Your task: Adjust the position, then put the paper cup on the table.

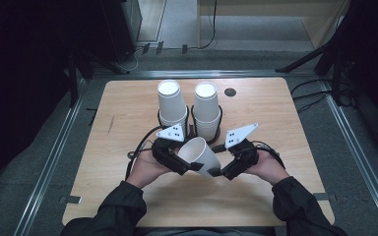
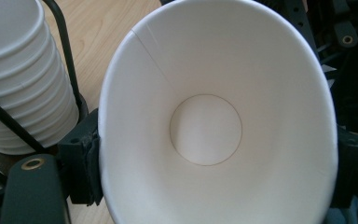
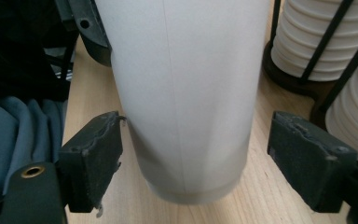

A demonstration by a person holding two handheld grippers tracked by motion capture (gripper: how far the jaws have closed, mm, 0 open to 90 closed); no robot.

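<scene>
Both hands meet at the near desk — left tongs clamp the tilted paper cup's rim, right tongs gape around its base.

Two stacks of white paper cups stood upside down in black wire holders near the middle of the wooden counter. A small dark disc lay by the counter's far edge. Grey floor stretched beyond.

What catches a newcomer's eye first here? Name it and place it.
A single white paper cup held tilted at the table's near middle, clamped near its rim by the left hand-held gripper. The right hand-held gripper straddles its base with open jaws. Behind stand two upside-down cup stacks in black wire holders.
</scene>
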